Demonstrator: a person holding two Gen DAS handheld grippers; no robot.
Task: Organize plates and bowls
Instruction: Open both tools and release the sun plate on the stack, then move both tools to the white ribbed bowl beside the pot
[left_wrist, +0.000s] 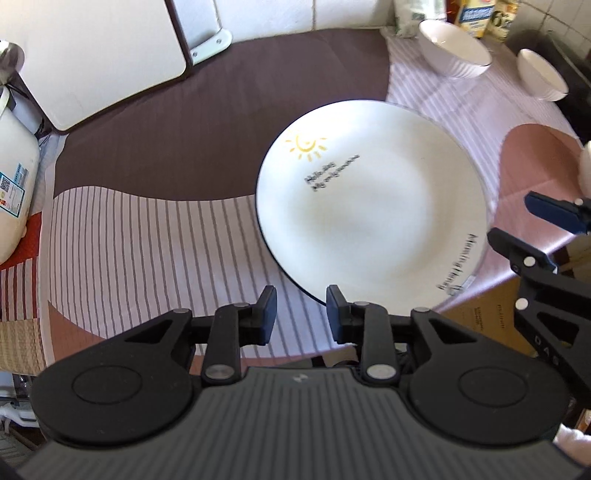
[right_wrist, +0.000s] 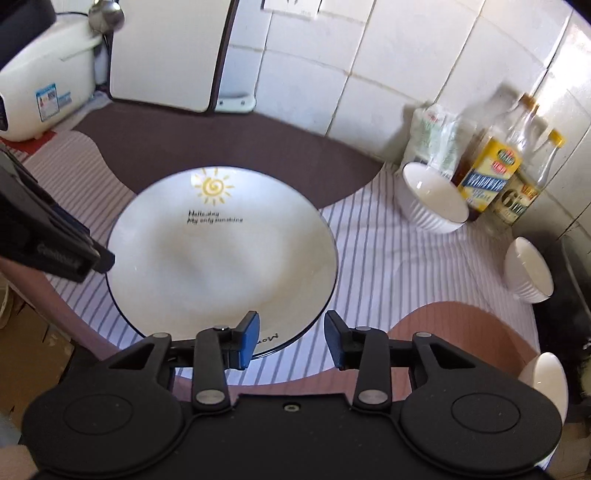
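Left wrist: left tongs (left_wrist: 301, 314) part open, empty, over the plate (left_wrist: 373, 206) rim on the counter (left_wrist: 147, 240). Right wrist: right tongs (right_wrist: 291, 339) part open, empty; bowls (right_wrist: 434, 203) lie beyond. Pinch each rim squarely before lifting.

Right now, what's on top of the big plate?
Nothing lies on the plate; only a printed sun and lettering show. The striped tablecloth lies around it; whatever lies beneath the plate is covered.

Ahead of the right tool (right_wrist: 291, 341) lies a glossy, smooth ceramic plate (right_wrist: 221, 254) on a matt striped cloth (right_wrist: 388, 258). Beyond it to the right stand glossy ribbed bowls (right_wrist: 432, 203) and clear bottles (right_wrist: 517, 147). The tool's fingers (right_wrist: 247, 339) look matt plastic.
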